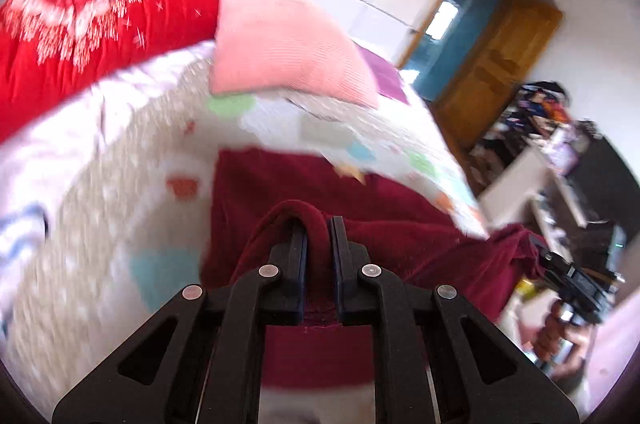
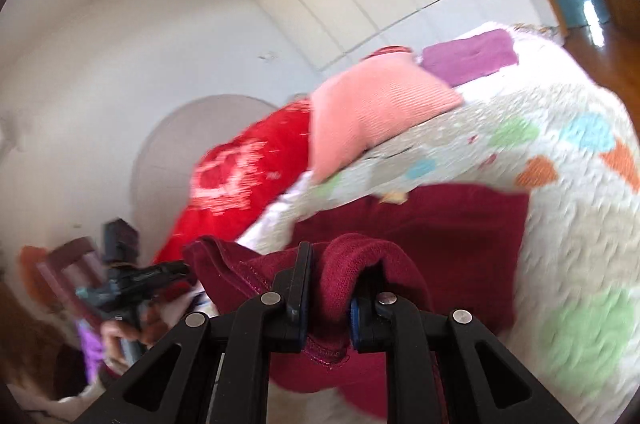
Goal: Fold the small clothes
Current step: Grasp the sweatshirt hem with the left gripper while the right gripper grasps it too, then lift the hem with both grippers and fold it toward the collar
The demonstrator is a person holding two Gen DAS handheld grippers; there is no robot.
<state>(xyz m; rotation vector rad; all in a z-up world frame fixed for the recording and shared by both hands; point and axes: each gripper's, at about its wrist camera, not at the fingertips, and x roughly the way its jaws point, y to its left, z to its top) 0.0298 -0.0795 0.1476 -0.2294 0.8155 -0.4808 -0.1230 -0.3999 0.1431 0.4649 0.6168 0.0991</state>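
Observation:
A dark maroon garment (image 1: 280, 192) lies on a bed with a white quilt (image 1: 120, 152) dotted with coloured patches. My left gripper (image 1: 318, 228) is shut on a bunched edge of the maroon garment and lifts it. My right gripper (image 2: 332, 264) is shut on another edge of the same garment (image 2: 440, 220), which drapes over its fingers. The right gripper also shows in the left wrist view (image 1: 568, 272) at the far right, with maroon cloth in it. The left gripper shows in the right wrist view (image 2: 160, 272) at the left.
A red patterned quilt (image 1: 80, 24), a pink folded cloth (image 1: 280, 44) and a purple cloth (image 1: 384, 76) lie at the back of the bed. A wooden door (image 1: 488, 64) and cluttered shelves (image 1: 540, 112) stand at the right. White walls lie behind.

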